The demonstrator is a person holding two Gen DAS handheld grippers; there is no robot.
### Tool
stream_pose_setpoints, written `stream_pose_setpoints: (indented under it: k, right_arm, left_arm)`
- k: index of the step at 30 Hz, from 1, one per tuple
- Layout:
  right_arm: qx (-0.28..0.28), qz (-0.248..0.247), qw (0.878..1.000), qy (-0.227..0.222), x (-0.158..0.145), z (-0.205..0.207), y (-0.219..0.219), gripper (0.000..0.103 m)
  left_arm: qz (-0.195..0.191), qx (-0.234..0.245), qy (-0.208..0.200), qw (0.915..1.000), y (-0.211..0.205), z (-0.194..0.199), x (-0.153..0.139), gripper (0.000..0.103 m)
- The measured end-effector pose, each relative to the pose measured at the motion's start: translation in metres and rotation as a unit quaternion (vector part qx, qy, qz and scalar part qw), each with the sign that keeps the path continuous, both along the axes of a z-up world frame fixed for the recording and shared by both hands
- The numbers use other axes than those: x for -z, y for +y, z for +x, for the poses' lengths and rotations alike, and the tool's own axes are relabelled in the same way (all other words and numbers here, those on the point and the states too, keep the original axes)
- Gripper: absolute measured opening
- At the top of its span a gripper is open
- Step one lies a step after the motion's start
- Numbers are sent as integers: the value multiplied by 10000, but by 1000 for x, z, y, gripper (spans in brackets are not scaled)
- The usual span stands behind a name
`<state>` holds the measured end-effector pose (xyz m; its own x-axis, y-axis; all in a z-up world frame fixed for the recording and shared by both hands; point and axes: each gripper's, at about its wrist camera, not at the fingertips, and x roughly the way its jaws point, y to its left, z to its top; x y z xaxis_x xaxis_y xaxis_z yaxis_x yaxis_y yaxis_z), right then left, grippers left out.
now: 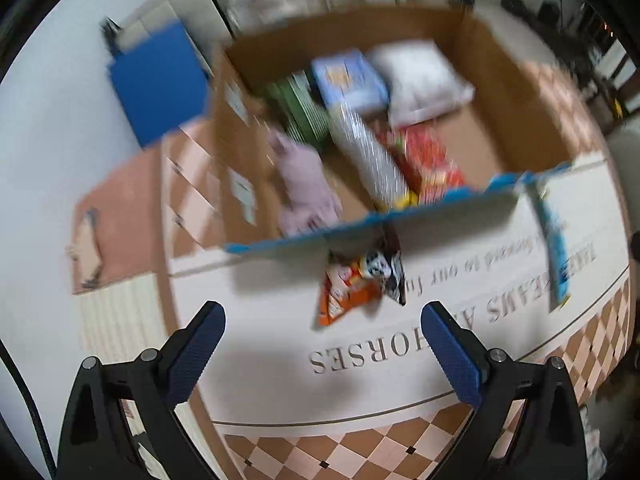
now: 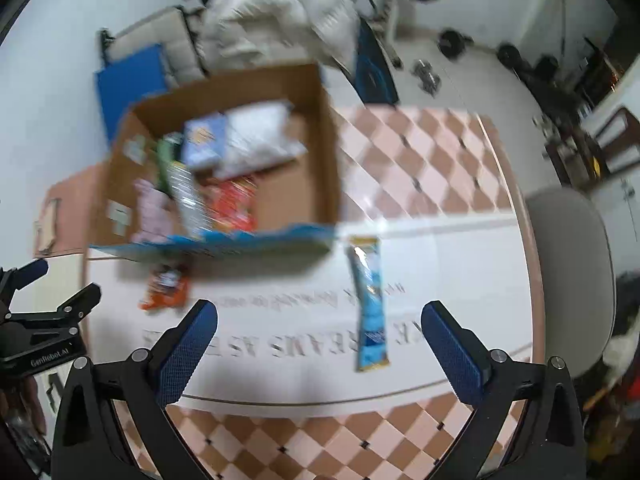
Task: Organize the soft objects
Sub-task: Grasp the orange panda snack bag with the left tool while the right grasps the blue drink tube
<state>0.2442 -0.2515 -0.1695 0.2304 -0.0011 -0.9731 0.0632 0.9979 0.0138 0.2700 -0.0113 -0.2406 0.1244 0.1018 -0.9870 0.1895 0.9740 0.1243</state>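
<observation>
An open cardboard box stands on the table and holds several soft packs: a white pillow-like pack, a blue pack, a green pack, a silver pack, a red pack and a pink cloth. An orange snack pouch lies on the table just in front of the box. A long blue wrapper lies to its right. My left gripper is open and empty, in front of the orange pouch. My right gripper is open and empty, near the blue wrapper. Both views are blurred.
The round table has a checkered cloth with a white lettered band. A blue board and a chair with a white coat stand behind the box. A grey chair is at the right. The left gripper's body shows at the right view's left edge.
</observation>
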Motion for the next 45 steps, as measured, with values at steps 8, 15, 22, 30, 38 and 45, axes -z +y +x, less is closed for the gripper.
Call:
stream_pose_setpoints:
  k: [8,15,22,30,38,45]
  right_arm:
    - [859,191,9931,770,97,8,-74,103]
    - [960,334,9886,1110,156,25,-88,99]
    - [765,277,9867,1410,194,36,-76,81]
    - [647,165,9851,1586,206,24,-61,20]
    - [322,531,9851,1604,191,-19,-42,15]
    - [50,1221,9875,996,105,-36,-31,15]
  left_arm:
    - [-799,-902,1072,9869,5,21,82,101]
    - [-1207,-1581,1325,9710,10,16,113,100]
    - [-1255,-1867,1409,9641,18,13,131,59]
    - [-1146,-1910,1132,9683,15,-12,122,48]
    - [-1280,-1392,790,9788,-22,-49,69,48]
    - [-2165,-975,470,9703,-58,-31,-20,48]
